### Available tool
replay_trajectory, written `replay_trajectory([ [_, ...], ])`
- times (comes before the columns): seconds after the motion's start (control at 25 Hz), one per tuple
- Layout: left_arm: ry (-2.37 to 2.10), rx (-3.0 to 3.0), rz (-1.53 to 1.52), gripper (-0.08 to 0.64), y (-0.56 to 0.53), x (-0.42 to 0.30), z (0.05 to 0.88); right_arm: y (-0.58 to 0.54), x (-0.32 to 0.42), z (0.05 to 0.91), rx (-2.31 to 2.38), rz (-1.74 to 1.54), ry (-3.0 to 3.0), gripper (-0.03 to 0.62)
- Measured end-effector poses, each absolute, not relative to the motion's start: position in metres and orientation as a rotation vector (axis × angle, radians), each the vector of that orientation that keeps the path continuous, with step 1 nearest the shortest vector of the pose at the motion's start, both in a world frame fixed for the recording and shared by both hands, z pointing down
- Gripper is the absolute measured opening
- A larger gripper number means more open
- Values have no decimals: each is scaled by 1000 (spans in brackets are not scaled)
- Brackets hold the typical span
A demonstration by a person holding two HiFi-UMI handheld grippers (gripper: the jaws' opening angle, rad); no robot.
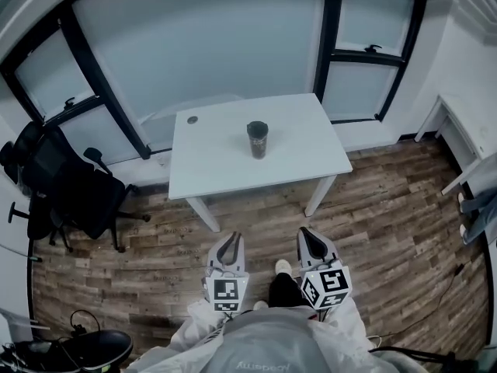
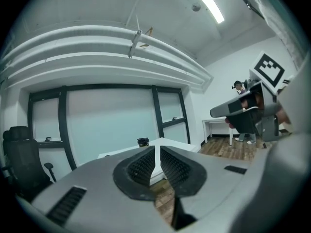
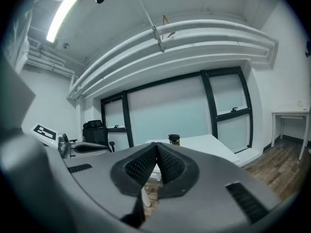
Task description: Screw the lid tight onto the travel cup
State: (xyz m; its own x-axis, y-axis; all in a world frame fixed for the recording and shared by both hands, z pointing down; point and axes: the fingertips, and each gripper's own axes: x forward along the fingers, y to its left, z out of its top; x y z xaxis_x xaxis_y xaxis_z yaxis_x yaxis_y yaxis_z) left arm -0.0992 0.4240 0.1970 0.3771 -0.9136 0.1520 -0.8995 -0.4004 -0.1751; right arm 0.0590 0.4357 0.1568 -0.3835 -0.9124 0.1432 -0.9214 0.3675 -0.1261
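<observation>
Travel cup: the travel cup point(image 1: 257, 139) stands upright near the middle of the white table point(image 1: 210, 169), at 12 o'clock from us and well apart from both tools.
Lid: a dark lid point(image 1: 257, 126) sits on top of the cup. We cannot tell from here whether it is seated square or only resting there.
Left gripper: the left gripper point(image 1: 230, 239) has its jaws drawn in to a thin slit, with nothing between them.
Right gripper: the right gripper point(image 1: 308, 233) has its jaw tips meeting, and it is empty too.
Surroundings: an office chair point(image 1: 62, 185) is at 9 o'clock. A small dark disc point(image 1: 192, 120) lies on the table at 10 o'clock from the cup.
Risk, approach: if we arrive with the jaws closed, we judge that the blunt tips could push the tall, narrow cup over or slide it away, so both need to open first.
Risk, table edge: the near edge lies between us and the cup, and a low reach could knock it and shake the cup.
Risk, twisting: if only the lid is gripped, the whole cup would likely spin — one tool has to hold the body firmly.
Risk, threads: a tilted lid turned hard could cross-thread and jam, feeling tight while it is not actually sealed.
</observation>
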Motion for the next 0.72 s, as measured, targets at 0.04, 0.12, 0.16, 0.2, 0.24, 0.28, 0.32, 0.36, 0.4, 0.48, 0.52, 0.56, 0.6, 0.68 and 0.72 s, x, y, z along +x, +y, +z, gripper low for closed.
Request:
replay_trajectory([
  [0.04, 1686, -2548, -354, 38, 416, -97, 198, 425, 63, 160, 1716, 292, -2560, 21],
  [0.12, 1704, -2533, -372, 38, 396, -95, 203, 401, 68, 165, 1711, 300, -2571, 21],
  [0.16, 1717, -2525, -383, 38, 385, -95, 206, 387, 71, 167, 1707, 302, -2580, 21],
  [0.2, 1731, -2517, -393, 38, 373, -94, 210, 372, 72, 169, 1699, 302, -2589, 21],
  [0.24, 1744, -2508, -402, 38, 359, -94, 212, 355, 74, 171, 1689, 303, -2598, 21],
  [0.28, 1759, -2500, -409, 38, 343, -93, 214, 338, 76, 172, 1676, 307, -2606, 21],
  [0.32, 1773, -2495, -415, 38, 326, -91, 215, 319, 77, 172, 1663, 312, -2613, 21],
  [0.36, 1786, -2492, -419, 38, 309, -90, 215, 301, 79, 173, 1652, 317, -2621, 21],
  [0.4, 1794, -2492, -422, 38, 291, -87, 215, 282, 81, 172, 1642, 317, -2628, 21],
  [0.48, 1800, -2492, -437, 38, 255, -83, 216, 243, 85, 170, 1630, 313, -2643, 21],
  [0.52, 1801, -2490, -451, 38, 237, -80, 217, 223, 87, 170, 1627, 315, -2648, 21],
  [0.56, 1803, -2487, -467, 38, 219, -77, 218, 205, 91, 170, 1624, 323, -2651, 21],
  [0.6, 1808, -2485, -479, 38, 203, -73, 219, 188, 96, 172, 1620, 335, -2651, 21],
  [0.68, 1828, -2487, -485, 38, 172, -64, 221, 158, 108, 175, 1609, 358, -2651, 21],
  [0.72, 1842, -2489, -484, 38, 157, -60, 222, 143, 114, 177, 1602, 366, -2651, 21],
])
